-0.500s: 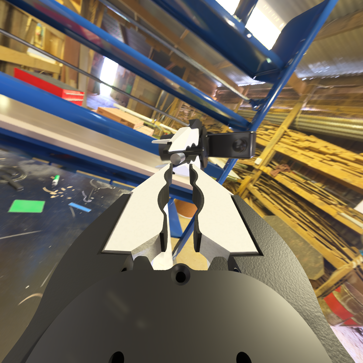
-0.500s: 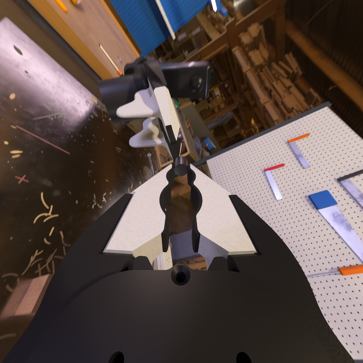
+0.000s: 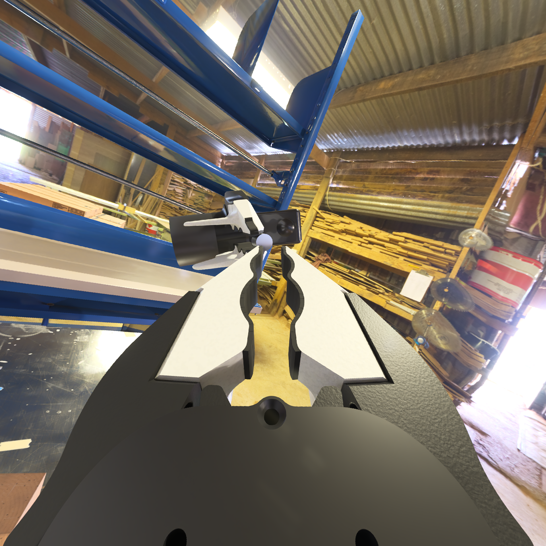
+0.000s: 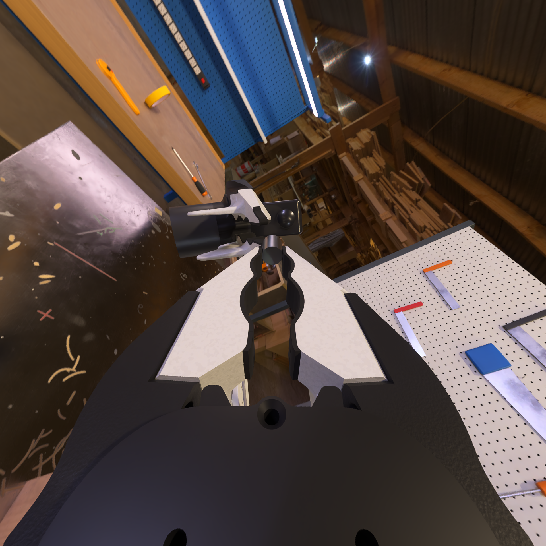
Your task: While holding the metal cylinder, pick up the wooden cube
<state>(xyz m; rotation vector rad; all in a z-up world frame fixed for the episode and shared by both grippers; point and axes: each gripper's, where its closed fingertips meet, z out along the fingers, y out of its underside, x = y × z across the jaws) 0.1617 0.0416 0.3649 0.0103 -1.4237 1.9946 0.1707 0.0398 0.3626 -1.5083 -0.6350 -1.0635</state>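
Note:
The short metal cylinder (image 4: 271, 251) sits between the fingertips of my right gripper (image 4: 272, 253), which is shut on it. In the left wrist view its pale end (image 3: 263, 240) shows in that gripper's jaws. My left gripper (image 3: 271, 251) faces the right one, tips just under the cylinder. Its jaws stand a little apart with nothing between them. It shows as the black body (image 4: 206, 229) in the right wrist view. The wooden cube (image 3: 17, 499) is at the bottom left corner, mostly hidden by the gripper body. It also shows in the right wrist view (image 4: 17, 502).
A dark scratched bench top (image 4: 74, 236) with wood shavings lies below. A blue shelf rack (image 3: 177, 124) rises behind the right gripper. A white pegboard (image 4: 443, 369) with metal squares is at the right. A wooden bench (image 4: 153, 124) holds tape, a cutter and a screwdriver.
Both views have swung upward, showing less bench and more roof and rack. The cylinder stays in the right gripper. The two grippers keep facing each other at about the same distance.

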